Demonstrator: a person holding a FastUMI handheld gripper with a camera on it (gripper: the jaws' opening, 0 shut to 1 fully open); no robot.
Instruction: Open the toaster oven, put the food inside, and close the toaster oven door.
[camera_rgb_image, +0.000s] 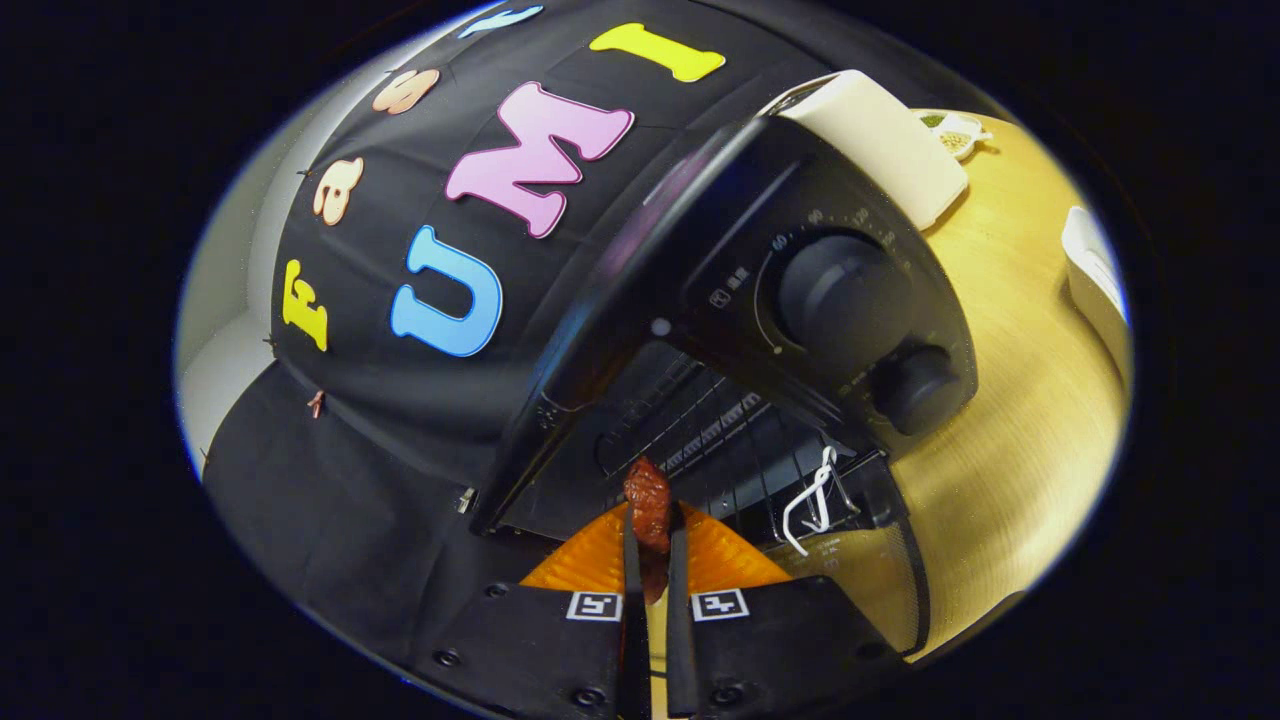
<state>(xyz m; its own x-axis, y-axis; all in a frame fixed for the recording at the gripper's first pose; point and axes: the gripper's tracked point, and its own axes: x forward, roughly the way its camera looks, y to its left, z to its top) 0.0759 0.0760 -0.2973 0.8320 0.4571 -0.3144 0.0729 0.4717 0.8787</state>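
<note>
Gripper (650, 530) clamped on dark reddish-brown chunk of food (648, 505), both fingers pressing it. Held at mouth of black toaster oven (800, 300), door (880, 575) down, wire rack (720, 440) just beyond. Oven on wooden table (1010, 420).

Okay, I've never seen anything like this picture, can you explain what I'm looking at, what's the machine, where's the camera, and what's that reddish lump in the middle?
The camera rides on a hand-held gripper and looks forward along its two fingers. The fingers are shut on a reddish-brown piece of food. Just beyond them is a black toaster oven on a wooden table, its door folded down, the wire rack showing inside. A white cord hangs by the opening. A white appliance stands behind the oven.
</note>
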